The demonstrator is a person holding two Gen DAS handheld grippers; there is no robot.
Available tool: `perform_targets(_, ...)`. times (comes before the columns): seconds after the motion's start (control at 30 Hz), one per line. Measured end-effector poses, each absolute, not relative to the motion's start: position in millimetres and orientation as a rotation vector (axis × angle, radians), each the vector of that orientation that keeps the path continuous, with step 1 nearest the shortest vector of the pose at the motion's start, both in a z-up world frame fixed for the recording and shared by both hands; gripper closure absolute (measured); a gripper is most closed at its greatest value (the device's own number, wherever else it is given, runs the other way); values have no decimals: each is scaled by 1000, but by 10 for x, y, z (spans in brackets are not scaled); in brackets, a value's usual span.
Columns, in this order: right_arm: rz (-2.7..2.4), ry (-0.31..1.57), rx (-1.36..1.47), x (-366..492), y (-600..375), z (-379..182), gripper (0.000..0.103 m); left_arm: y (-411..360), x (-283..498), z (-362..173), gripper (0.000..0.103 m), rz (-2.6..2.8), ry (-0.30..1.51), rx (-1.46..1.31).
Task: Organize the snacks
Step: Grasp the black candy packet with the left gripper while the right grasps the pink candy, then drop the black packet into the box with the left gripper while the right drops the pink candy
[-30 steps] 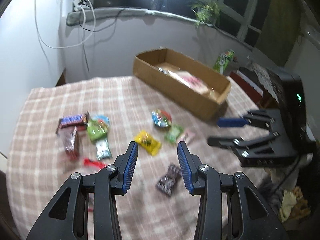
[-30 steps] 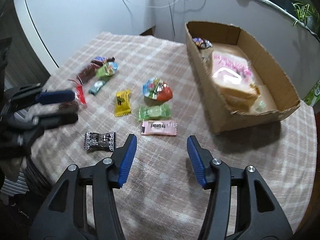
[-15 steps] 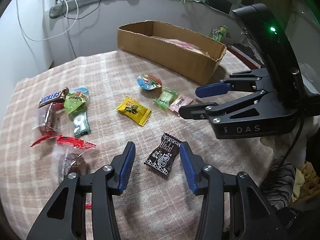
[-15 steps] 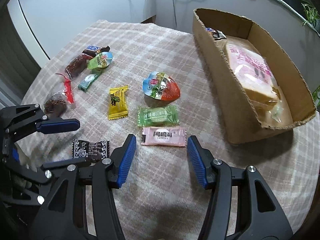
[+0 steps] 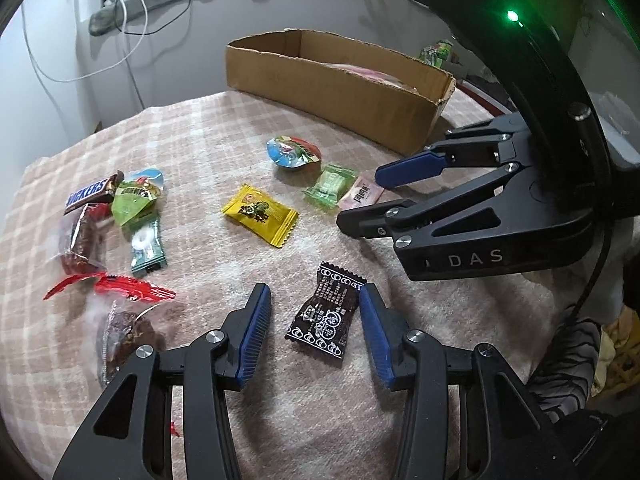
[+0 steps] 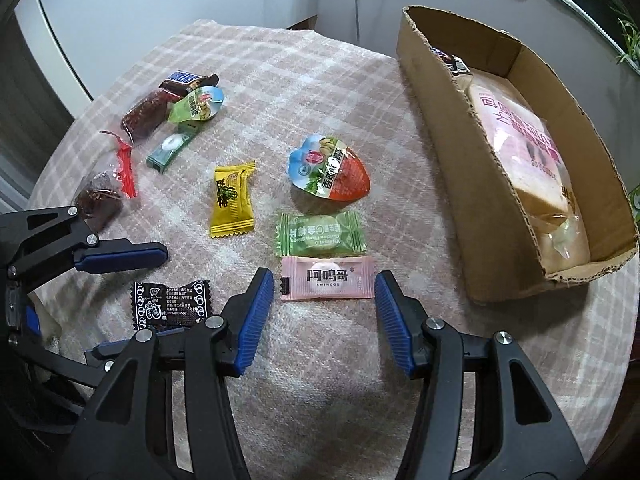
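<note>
Black candy (image 5: 323, 316) now sits between my left gripper's (image 5: 314, 312) jaws, which just widened, gripping nothing; right gripper (image 6: 324, 300) gapes, framing pink candy (image 6: 327, 278); box (image 6: 472, 184) upper right.

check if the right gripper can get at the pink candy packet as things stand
Probably yes. The right gripper stands open with the pink candy packet lying flat just ahead between its pads, nothing on top. The green candy sits close behind it, so a deep reach might nudge that.
</note>
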State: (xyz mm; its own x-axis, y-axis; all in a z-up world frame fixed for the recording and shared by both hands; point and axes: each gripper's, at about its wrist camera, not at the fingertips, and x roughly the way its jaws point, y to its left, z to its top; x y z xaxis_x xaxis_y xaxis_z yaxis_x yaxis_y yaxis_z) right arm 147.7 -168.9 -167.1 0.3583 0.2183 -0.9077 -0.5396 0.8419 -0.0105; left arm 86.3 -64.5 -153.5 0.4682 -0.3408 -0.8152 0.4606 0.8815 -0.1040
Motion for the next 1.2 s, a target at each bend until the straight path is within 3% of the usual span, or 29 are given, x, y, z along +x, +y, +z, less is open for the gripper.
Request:
perform_targets(0.1,500,1104,-336,1476,-1688,-1664,59,-673,835,-1541,60,-490,958,159)
perform_targets(0.17,501,1104,-338,1468,-1687,-1660,62,-679,810,-1535,71,-484,952,165)
perform_targets(0.27,500,1103,-341,1458,-1690,-1652,66,-665,806,-1533,80,-479,949,167)
perform_targets(0.87,496,1080,-280,1386,-1848,-1576,70,-500,787,-1442,80,-462,949,87)
perform_targets(1.2,502,1025,-201,1355,-2090,-1245,70,-521,938,-1177,80,-460,901,68)
